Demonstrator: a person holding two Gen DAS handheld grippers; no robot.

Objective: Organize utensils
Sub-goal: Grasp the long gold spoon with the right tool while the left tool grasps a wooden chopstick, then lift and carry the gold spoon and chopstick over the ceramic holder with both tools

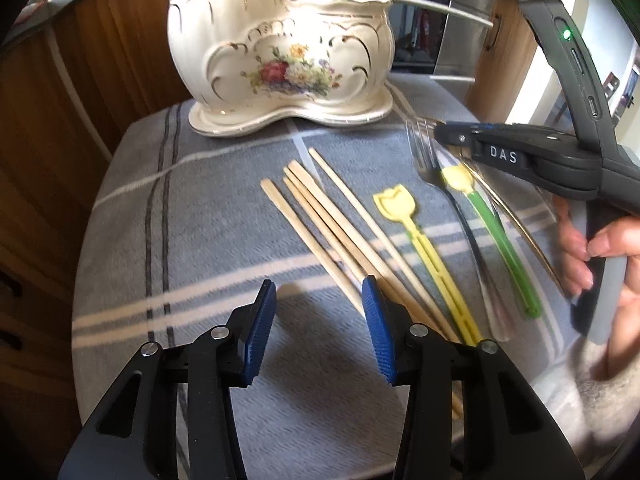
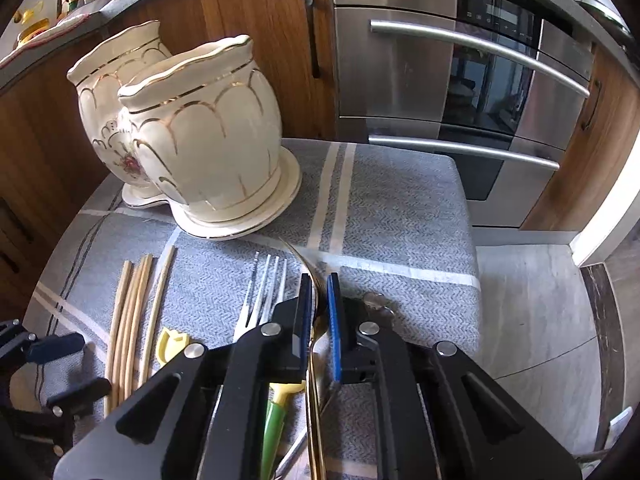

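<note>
Several wooden chopsticks (image 1: 340, 232) (image 2: 132, 320) lie on the grey striped cloth (image 1: 200, 220). To their right are a yellow tulip pick (image 1: 424, 240), a green-handled tulip pick (image 1: 500, 236) (image 2: 276, 420) and a silver fork (image 1: 424, 156) (image 2: 264, 292). My left gripper (image 1: 320, 312) is open just left of the chopsticks' near ends, with nothing between its blue pads. My right gripper (image 2: 320, 304) (image 1: 440, 134) is shut on a gold spoon (image 2: 304, 264), seen edge-on, its handle (image 1: 520, 224) trailing back. A cream floral two-pot holder (image 1: 280, 52) (image 2: 200, 132) stands behind.
A stainless oven (image 2: 440, 80) and wooden cabinet doors (image 2: 260, 40) stand beyond the table's far edge. The cloth ends at the right, with tiled floor (image 2: 540, 320) below. A person's hand (image 1: 600, 256) grips the right tool's handle.
</note>
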